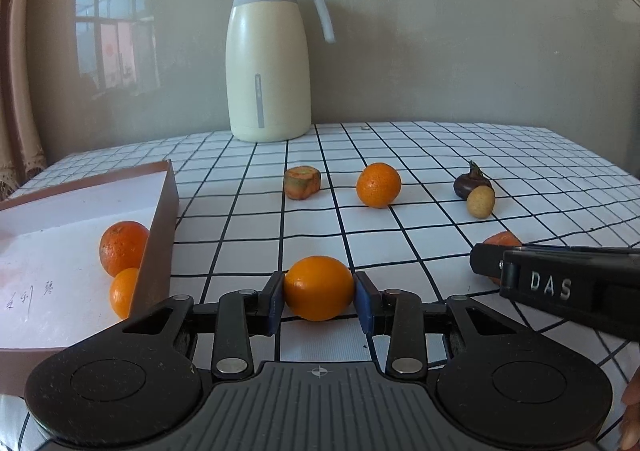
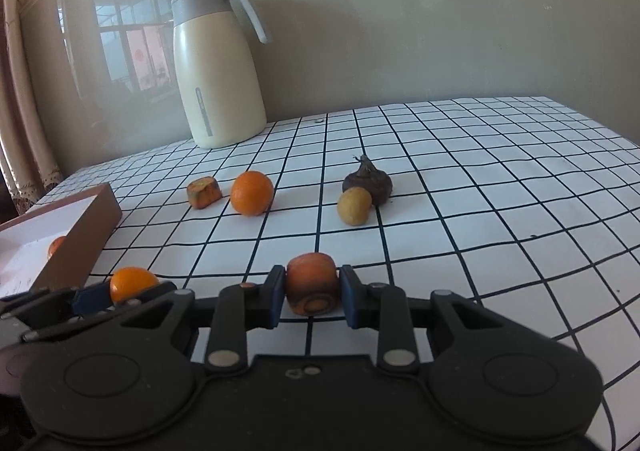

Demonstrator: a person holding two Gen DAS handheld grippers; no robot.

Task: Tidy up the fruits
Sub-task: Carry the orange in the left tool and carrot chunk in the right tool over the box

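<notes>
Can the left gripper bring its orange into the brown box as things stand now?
Probably yes. The left gripper is shut on the orange, and the brown box lies open just to its left, with free room beside the two oranges inside. Only the near wall must be cleared by lifting.

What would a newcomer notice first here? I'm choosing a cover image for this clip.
Each gripper's fingers clamp something orange: the left gripper an orange, the right gripper a carrot chunk. Behind stands a tall cream jug on the checked tablecloth; the brown box at left holds two oranges.
</notes>
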